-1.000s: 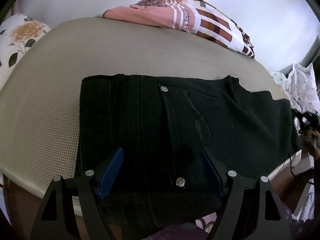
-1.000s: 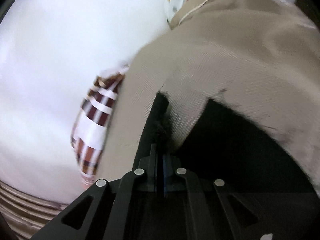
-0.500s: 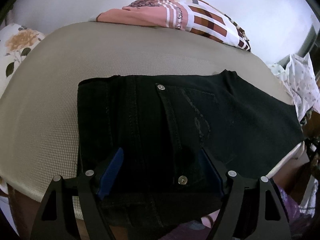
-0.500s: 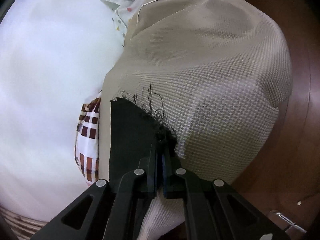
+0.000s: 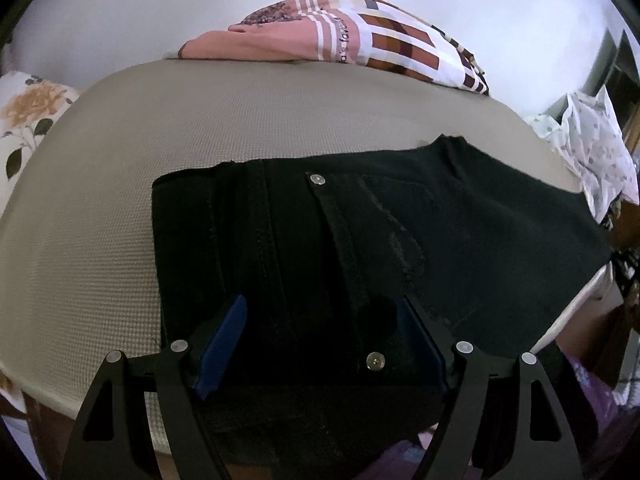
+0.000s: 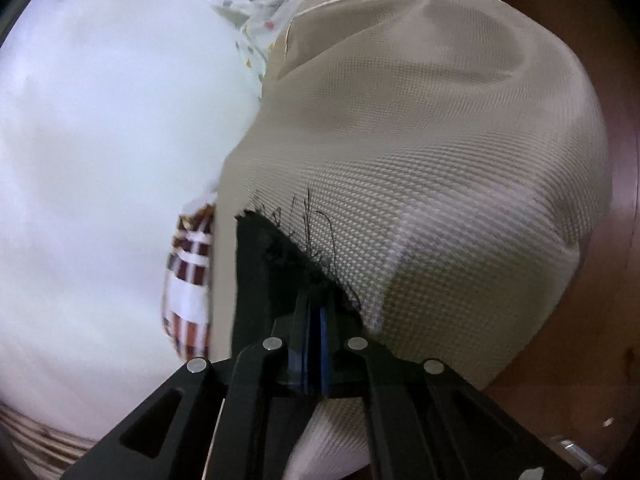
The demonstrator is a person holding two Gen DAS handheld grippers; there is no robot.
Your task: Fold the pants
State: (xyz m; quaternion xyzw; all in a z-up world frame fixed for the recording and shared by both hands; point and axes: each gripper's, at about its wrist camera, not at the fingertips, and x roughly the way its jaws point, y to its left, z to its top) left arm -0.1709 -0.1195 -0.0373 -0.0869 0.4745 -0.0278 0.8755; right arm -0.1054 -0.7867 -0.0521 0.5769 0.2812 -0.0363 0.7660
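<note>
Pants: one pair of black denim pants (image 5: pixel 360 248) lies flat on the beige cushion (image 5: pixel 120 208), waist end toward the left tongs, legs running off to the right.
Near edge: the waistband hangs slightly over the cushion's front edge, beneath the left tongs.
Far edge: a wide strip of bare cushion lies between the pants and the striped cloth (image 5: pixel 360 40) at the back.
Left side: open weave is bare from the pants' left edge out to the floral fabric (image 5: pixel 28 120).
Right end: the frayed hem (image 6: pixel 304 236) stops near the cushion's rounded corner, with brown wood floor (image 6: pixel 600 380) beyond.
Left tongs: left tongs (image 5: pixel 320 332) are spread wide above the waistband, gripping nothing, blue pads (image 5: pixel 224 340) facing inward.
Right tongs: right tongs (image 6: pixel 316 300) are pressed together on the hem's frayed cloth.
Counts: two metal rivets (image 5: pixel 317 179) show at the pocket; two tongs; one pocket.
Textures: cushion has a fine waffle weave with white piping; the hem trails loose black threads; a spotted white fabric (image 6: pixel 256 12) is bunched beyond the cushion.
</note>
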